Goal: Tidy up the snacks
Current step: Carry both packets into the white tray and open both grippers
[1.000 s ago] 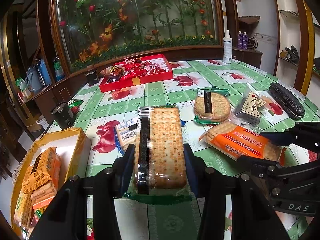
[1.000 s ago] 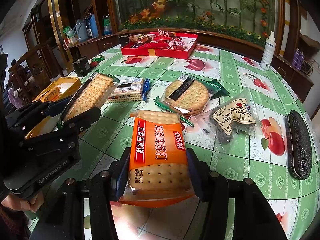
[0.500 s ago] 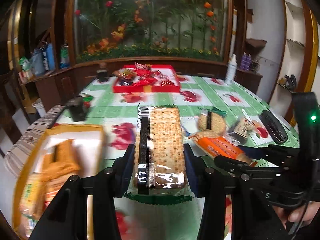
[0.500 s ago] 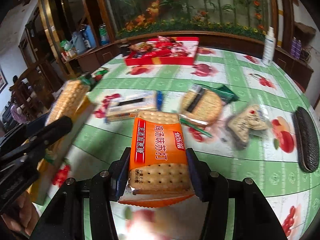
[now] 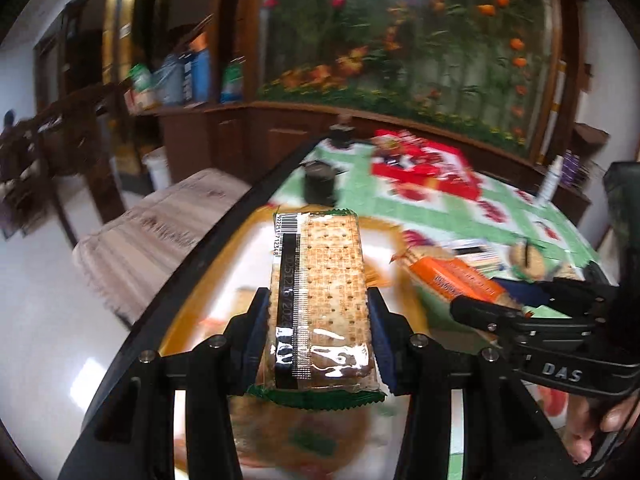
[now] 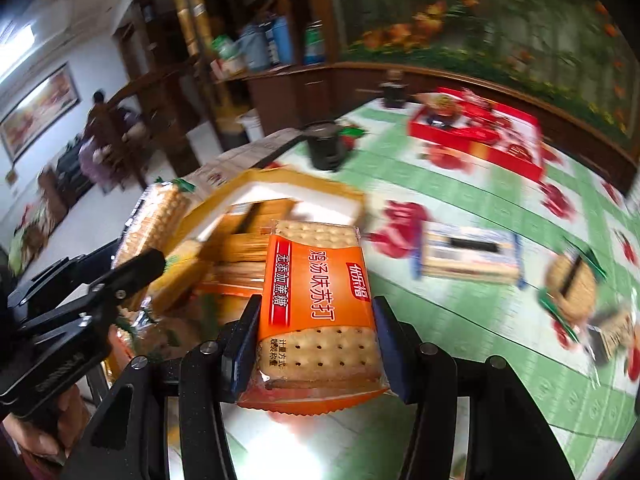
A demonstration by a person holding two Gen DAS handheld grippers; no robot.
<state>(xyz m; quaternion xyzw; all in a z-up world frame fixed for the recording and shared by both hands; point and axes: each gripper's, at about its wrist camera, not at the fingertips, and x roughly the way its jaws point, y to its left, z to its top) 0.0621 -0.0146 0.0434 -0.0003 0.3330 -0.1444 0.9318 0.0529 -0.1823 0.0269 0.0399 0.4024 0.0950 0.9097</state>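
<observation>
Above green tabletop (image 6: 460, 328) and yellow box (image 6: 304, 184): left gripper (image 5: 318, 320) clamped on green crackers (image 5: 320, 292), right gripper (image 6: 316, 332) on orange crackers (image 6: 316, 300).

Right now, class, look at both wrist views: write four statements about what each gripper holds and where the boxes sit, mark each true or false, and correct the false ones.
1. The left gripper grips a green-edged cracker pack. True.
2. The right gripper is empty. False: it is shut on an orange cracker pack.
3. The yellow box already holds cracker packs. True.
4. The red box sits on the floor. False: it rests on the green table.
</observation>
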